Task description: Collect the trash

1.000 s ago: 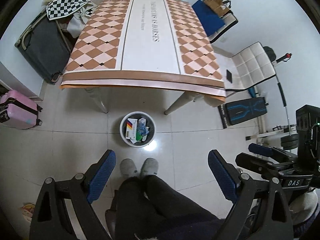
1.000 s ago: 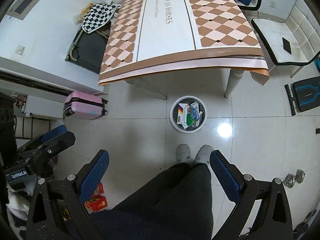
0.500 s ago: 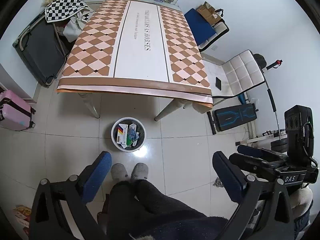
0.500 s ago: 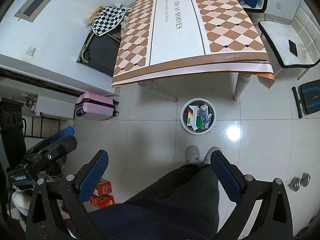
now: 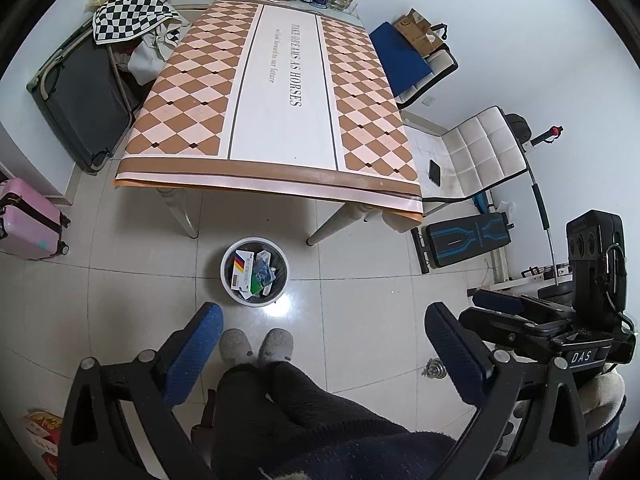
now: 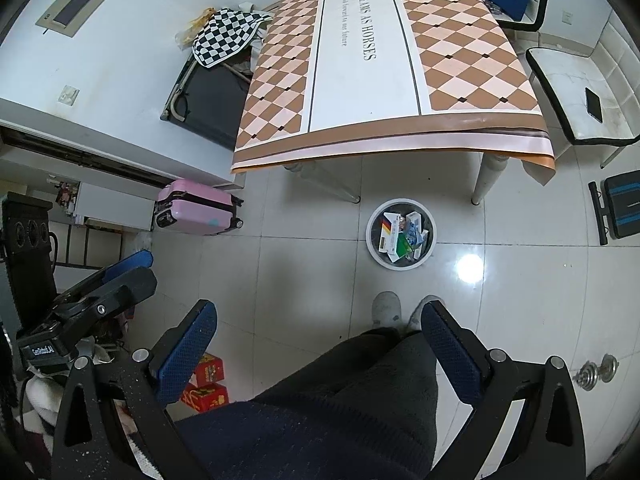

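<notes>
- Landmark first: the white trash bin [image 5: 255, 271] stands on the tiled floor [image 5: 360, 300], just in front of the worktop's near edge, between its two near legs.
- Inside it, a heap of trash [image 5: 253, 275]: a white carton with a black-red-yellow patch, a green-and-white box, and crumpled blue-printed wrapping.
- Far left of the bin, a pink suitcase [image 5: 28, 220] lies on the floor by the wall.
- Left claw [image 5: 320, 322] hangs above the floor on the near side of the bin, jaws spread wide and empty; they have just finished opening.
- Just near of the bin, the person's two grey slippers [image 5: 256, 346] and dark trouser legs.
- Beyond the bin, the worktop [image 5: 280, 92], under a diamond-patterned cloth with a white centre strip, is bare apart from bottles and boxes at its far end.
- Right claw [image 6: 319, 316] is also released, nothing between its blue pads.
- Right of the bin, a white padded chair [image 5: 476, 156] with a dark phone on its seat.
</notes>
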Demonstrator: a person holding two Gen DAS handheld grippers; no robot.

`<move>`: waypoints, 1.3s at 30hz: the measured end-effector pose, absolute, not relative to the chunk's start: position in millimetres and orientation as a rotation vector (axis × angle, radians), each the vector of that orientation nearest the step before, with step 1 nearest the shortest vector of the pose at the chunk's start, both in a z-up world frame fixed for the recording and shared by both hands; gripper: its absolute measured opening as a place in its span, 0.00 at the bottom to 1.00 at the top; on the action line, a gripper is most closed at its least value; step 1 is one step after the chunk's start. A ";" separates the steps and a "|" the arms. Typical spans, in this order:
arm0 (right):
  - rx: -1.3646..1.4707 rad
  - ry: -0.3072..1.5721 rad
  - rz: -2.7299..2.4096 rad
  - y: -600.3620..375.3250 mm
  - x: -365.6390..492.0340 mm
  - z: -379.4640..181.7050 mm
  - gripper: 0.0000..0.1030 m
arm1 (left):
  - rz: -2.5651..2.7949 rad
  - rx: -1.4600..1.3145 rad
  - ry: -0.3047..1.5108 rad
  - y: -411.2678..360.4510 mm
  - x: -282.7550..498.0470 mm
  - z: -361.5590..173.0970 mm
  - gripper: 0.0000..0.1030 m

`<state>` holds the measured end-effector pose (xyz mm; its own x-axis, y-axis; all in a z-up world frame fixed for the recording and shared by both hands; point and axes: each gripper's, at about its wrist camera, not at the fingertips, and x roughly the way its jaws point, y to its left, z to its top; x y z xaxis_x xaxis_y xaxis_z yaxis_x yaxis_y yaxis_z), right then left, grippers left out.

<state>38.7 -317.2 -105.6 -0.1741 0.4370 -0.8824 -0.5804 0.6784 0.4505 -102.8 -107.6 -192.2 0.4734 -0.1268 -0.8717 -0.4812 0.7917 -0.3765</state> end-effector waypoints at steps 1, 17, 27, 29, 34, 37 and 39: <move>-0.123 1.495 0.906 -317.0 38.4 -105.7 1.00 | 0.235 -0.651 1.075 -107.4 -102.9 -192.1 1.00; -0.116 1.510 0.908 -326.1 41.6 -103.2 1.00 | 0.196 -0.647 1.094 -118.0 -94.5 -192.0 1.00; -0.082 1.494 0.910 -339.7 42.7 -94.5 1.00 | 0.161 -0.643 1.089 -126.2 -88.4 -186.8 1.00; -0.078 1.493 0.908 -341.9 42.5 -93.4 1.00 | 0.156 -0.640 1.088 -127.1 -87.6 -185.7 1.00; -0.073 1.494 0.907 -344.1 42.4 -92.6 1.00 | 0.146 -0.637 1.084 -128.8 -87.1 -182.5 1.00; -0.066 1.492 0.913 -345.7 41.0 -89.5 1.00 | 0.151 -0.637 1.086 -129.5 -86.1 -182.4 1.00; -0.065 1.492 0.919 -345.8 41.1 -88.5 1.00 | 0.151 -0.639 1.086 -129.4 -86.1 -182.5 1.00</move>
<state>41.1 -345.8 -88.5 -0.1797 0.4785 -0.8595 -0.5526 0.6738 0.4906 -86.1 -129.4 -182.5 0.4758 -0.1894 -0.8589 -0.4163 0.8117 -0.4096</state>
